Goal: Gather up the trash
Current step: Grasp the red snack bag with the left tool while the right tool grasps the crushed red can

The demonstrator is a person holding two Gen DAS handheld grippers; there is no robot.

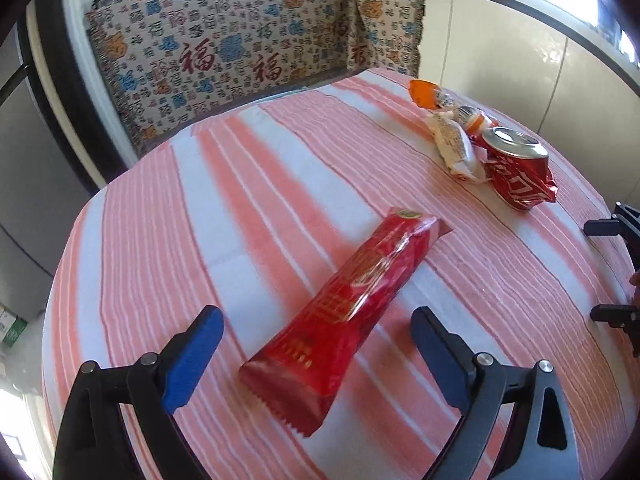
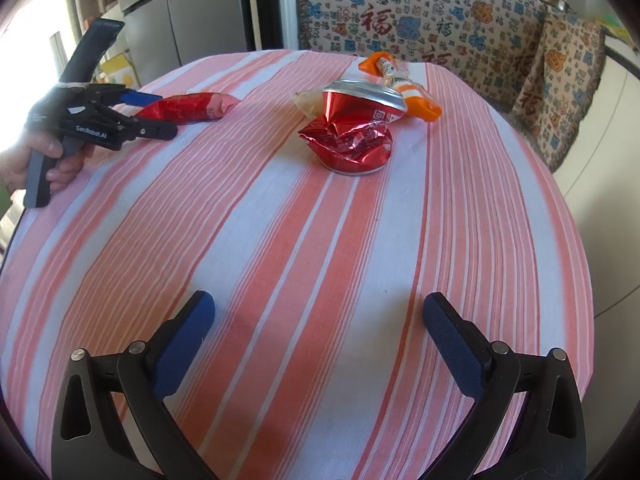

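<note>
A long red snack wrapper (image 1: 352,300) lies on the striped tablecloth (image 1: 240,208), its near end between the open jaws of my left gripper (image 1: 318,320). It also shows in the right wrist view (image 2: 188,107), beside my left gripper (image 2: 156,114). A crushed red can (image 1: 518,170) stands farther right, with a white wrapper (image 1: 456,146) and orange-white wrappers (image 1: 428,94) next to it. In the right wrist view the can (image 2: 352,132) stands ahead of my open, empty right gripper (image 2: 319,312), well apart from it. The orange-white wrappers (image 2: 404,84) lie behind the can.
A sofa with a patterned cover (image 1: 240,40) stands behind the table and shows in the right wrist view too (image 2: 440,12). A grey cabinet (image 2: 180,8) stands at the back left. My right gripper's fingers (image 1: 612,272) show at the left wrist view's right edge.
</note>
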